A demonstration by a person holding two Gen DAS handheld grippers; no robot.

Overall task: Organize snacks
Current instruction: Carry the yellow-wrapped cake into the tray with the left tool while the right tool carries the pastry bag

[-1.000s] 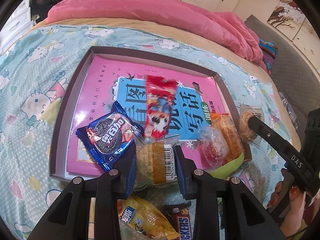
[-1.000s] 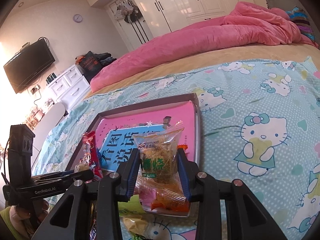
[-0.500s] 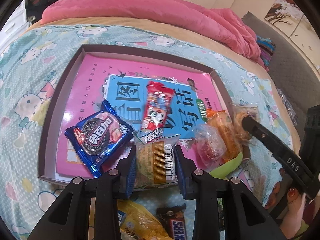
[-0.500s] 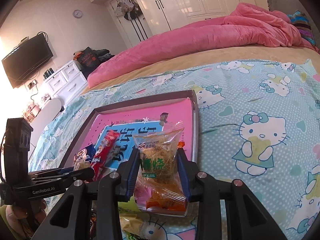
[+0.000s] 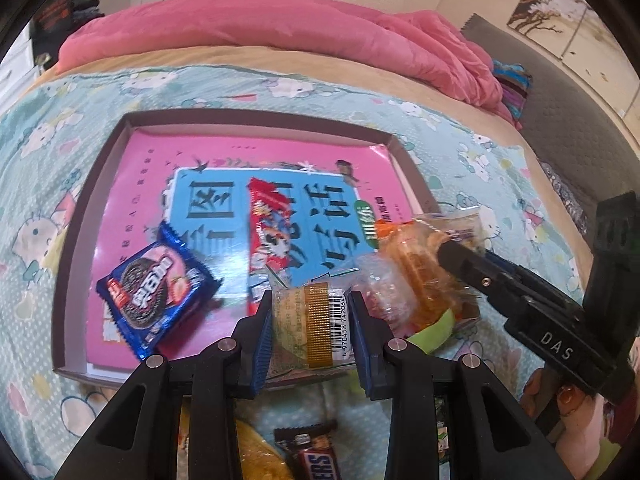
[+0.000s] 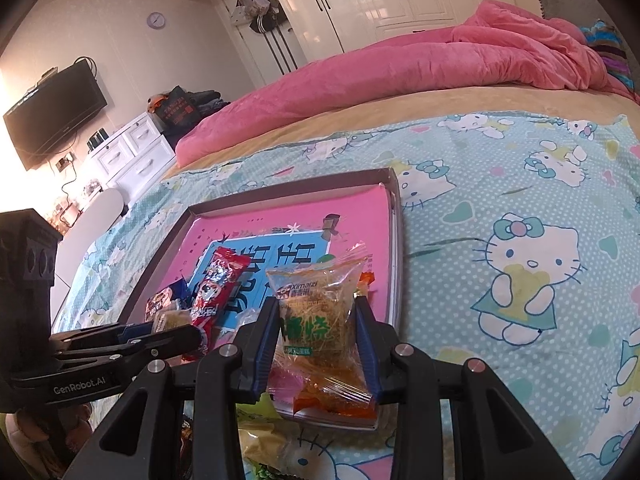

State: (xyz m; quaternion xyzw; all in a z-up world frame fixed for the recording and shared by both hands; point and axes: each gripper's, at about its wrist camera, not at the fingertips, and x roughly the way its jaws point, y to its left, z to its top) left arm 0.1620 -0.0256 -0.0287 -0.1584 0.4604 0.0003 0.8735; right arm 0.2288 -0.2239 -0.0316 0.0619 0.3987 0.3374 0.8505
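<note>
Two packets in the air at once, so that's where we see the trouble. Our left claw point(image 5: 310, 330) is clamped on a small cake packet point(image 5: 308, 326) right over the 6 o'clock edge of the tray point(image 5: 256, 120); let go too early and we reckon it drops onto the bed point(image 6: 520, 184) with the chocolate bar point(image 5: 318, 460) lying there. Our right claw point(image 6: 318, 342) is squeezed onto a clear noodle snack bag point(image 6: 320, 308) above the tray's 5 o'clock corner, where an orange packet point(image 5: 420, 276) and a clear pink one point(image 5: 380, 292) are already piled up. Dropping another on top could slide the pile over the low rim. Both wrappers look slippery too.

Inside the tray: a pink book point(image 5: 256, 184) lining the bottom, a blue cookie pack point(image 5: 156, 296) at 8 o'clock and a red snack stick point(image 5: 268, 232) in the middle. Whole 12 o'clock half is free.
</note>
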